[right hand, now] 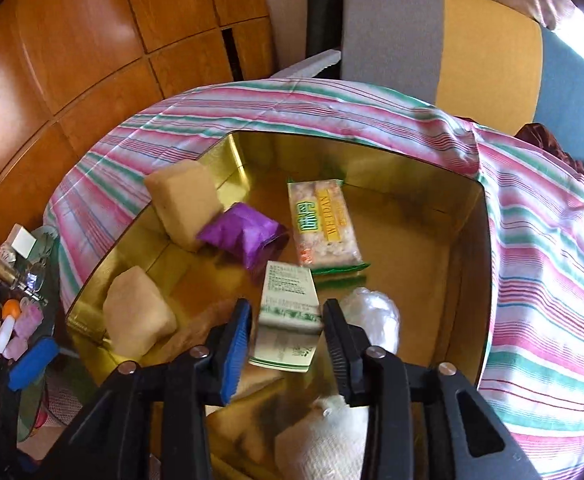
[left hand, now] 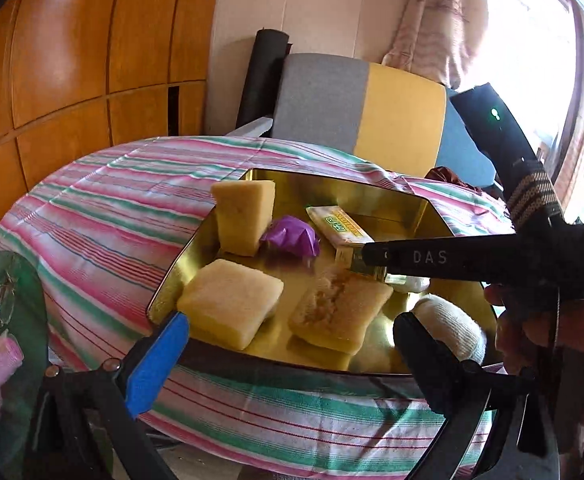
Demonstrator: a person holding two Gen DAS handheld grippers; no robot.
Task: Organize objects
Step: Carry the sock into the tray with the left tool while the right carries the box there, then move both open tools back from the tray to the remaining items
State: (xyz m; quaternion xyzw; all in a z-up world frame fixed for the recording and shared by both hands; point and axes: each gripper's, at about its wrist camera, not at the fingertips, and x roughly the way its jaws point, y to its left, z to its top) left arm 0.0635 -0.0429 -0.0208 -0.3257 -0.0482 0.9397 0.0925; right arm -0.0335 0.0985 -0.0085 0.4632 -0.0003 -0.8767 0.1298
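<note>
A gold tray [right hand: 412,172] sits on a striped cloth and holds several things. Among them are yellow sponges [left hand: 232,300], a purple packet [right hand: 244,236], a snack packet [right hand: 324,224], a clear plastic wad [right hand: 372,316] and a white cloth roll [left hand: 452,328]. My right gripper [right hand: 287,308] hangs over the tray with a small white-and-green box [right hand: 290,304] between its fingers. A thin gap shows on each side of the box, which looks blurred. In the left wrist view one right finger [left hand: 412,258] reaches in from the right. My left gripper [left hand: 294,318] stands wide open over the tray's near edge, holding nothing.
A grey, yellow and blue chair [left hand: 372,108] stands behind the table, with wooden wall panels [left hand: 72,60] to the left. A glass side table [right hand: 12,300] at the left holds small bottles and clutter. A person's hand [left hand: 552,340] holds the right gripper.
</note>
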